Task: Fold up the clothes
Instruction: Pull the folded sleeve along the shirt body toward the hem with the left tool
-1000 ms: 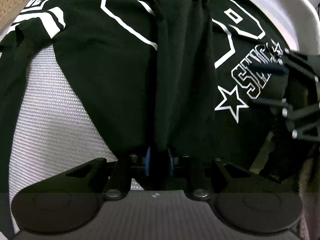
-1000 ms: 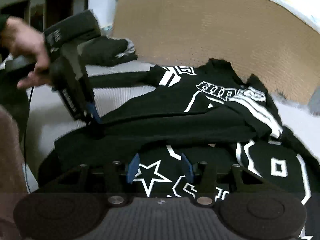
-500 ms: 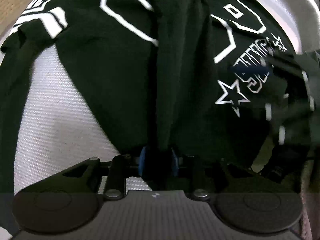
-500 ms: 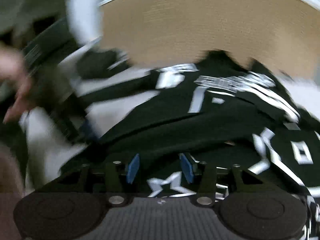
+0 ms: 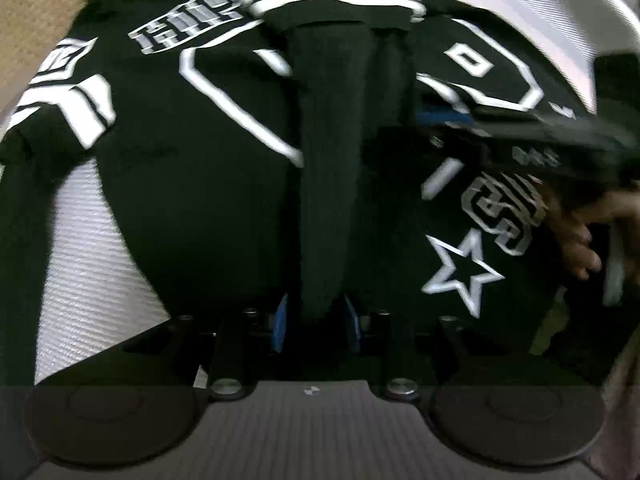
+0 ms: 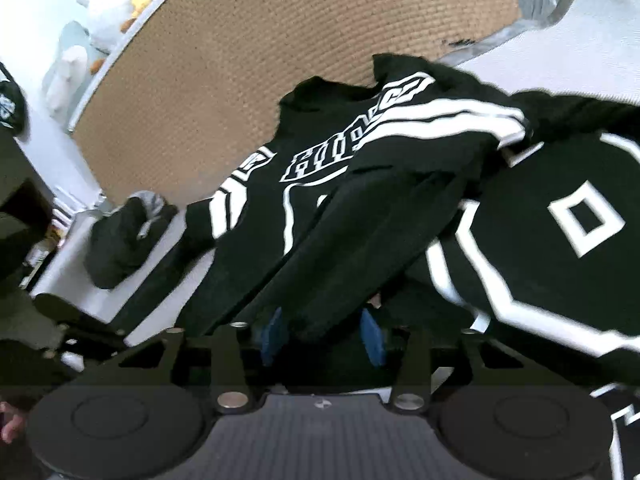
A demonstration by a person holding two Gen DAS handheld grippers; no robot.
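In the left wrist view, the left gripper (image 5: 314, 320) has its blue-padded fingers closed on a long dark fold of the black jersey with white lettering and stripes (image 5: 192, 184), which rises from the jaws and runs up the middle of the frame. The jersey lies spread over a white ribbed bed cover (image 5: 84, 272), with a tan woven headboard (image 5: 36, 12) beyond its upper left edge. A white outlined star (image 5: 460, 270) sits on the cloth at the lower right. Above it the right gripper (image 5: 444, 118) reaches in from the right, blurred, its blue tip over the fabric, with the person's hand (image 5: 580, 232) behind it. In the right wrist view, the right gripper (image 6: 324, 334) has its blue pads apart with bunched black cloth between them; whether they pinch it I cannot tell. The jersey (image 6: 540, 248) drapes across the frame, the headboard (image 6: 280, 40) behind. A separate dark bundled garment (image 6: 120, 240) lies at the left on the cover.
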